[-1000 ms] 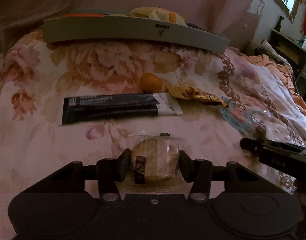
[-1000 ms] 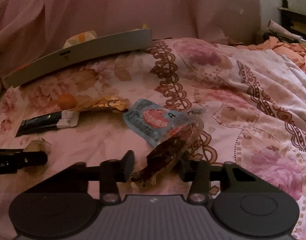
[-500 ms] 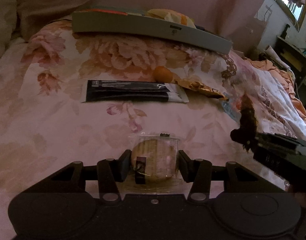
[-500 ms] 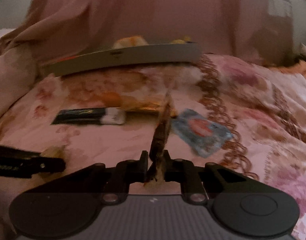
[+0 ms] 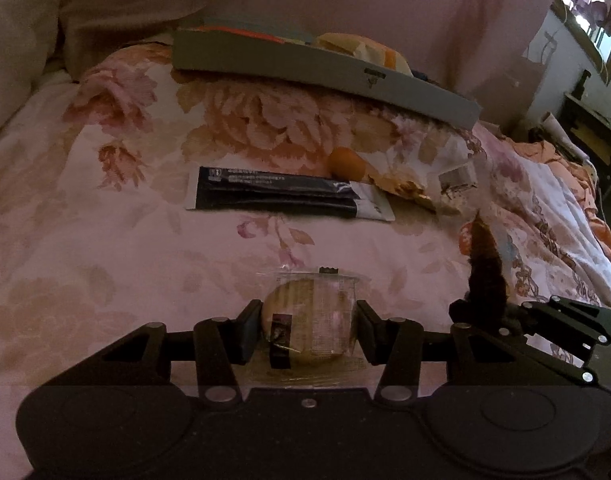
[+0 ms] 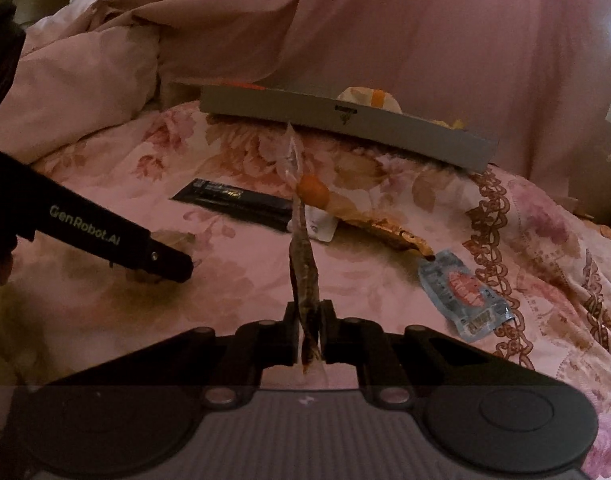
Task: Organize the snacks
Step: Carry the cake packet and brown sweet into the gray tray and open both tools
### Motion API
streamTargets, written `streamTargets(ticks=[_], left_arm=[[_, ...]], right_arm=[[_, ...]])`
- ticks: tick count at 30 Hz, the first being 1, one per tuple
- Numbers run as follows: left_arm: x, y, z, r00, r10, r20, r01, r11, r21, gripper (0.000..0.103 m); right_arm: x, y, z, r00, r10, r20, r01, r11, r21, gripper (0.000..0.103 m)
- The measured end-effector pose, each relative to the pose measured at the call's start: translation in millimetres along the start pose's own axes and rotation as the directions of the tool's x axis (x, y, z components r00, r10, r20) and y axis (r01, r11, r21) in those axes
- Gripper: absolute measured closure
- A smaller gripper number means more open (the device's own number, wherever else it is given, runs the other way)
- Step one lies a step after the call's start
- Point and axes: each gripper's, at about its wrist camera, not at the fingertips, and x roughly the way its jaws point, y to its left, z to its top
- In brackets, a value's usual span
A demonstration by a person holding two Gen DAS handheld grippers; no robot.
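My left gripper (image 5: pixel 308 328) is shut on a round biscuit in a clear wrapper (image 5: pixel 311 326), held above the floral bedspread. My right gripper (image 6: pixel 308 334) is shut on a clear packet of dark dried snack (image 6: pixel 303 276), which stands upright between the jaws; it also shows in the left wrist view (image 5: pixel 485 272). A grey tray (image 5: pixel 325 68) with several snacks in it lies at the far side of the bed, also in the right wrist view (image 6: pixel 345 124). The left gripper's arm (image 6: pixel 105 236) shows at the left of the right wrist view.
On the bedspread lie a long black packet (image 5: pixel 285 196), a small orange ball (image 5: pixel 345 162), a golden wrapper (image 6: pixel 389 232) and a blue-and-red sachet (image 6: pixel 461 292). Pink bedding is piled at the back. Furniture stands beyond the bed's right edge (image 5: pixel 593 140).
My right gripper closed on the dark snack packet, lifted it off the bed and swung left toward the tray. My left gripper kept the biscuit and rose a little.
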Motion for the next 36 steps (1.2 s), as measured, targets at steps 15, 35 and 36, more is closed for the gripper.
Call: streamTargets(ticks=[15, 35, 36], left_arm=[[-13, -4, 11, 0.996, -0.013, 0.09, 0.015, 1.0, -0.013, 0.052], [-12, -11, 128, 0.955, -0.003, 0.296, 0.008, 1.0, -0.017, 0.052], [-10, -12, 138, 0.952, -0.001, 0.307, 0.008, 1.0, -0.022, 0.052]], right_arm=[[-11, -7, 8, 0.996, 0.01, 0.084, -0.014, 0.999, 0.047, 0.092], [7, -65, 104, 0.983, 0.002, 0.181, -0.023, 0.993, 0.117, 0.092], [13, -71, 114, 0.983, 0.003, 0.185, -0.025, 0.993, 0.119, 0.092]])
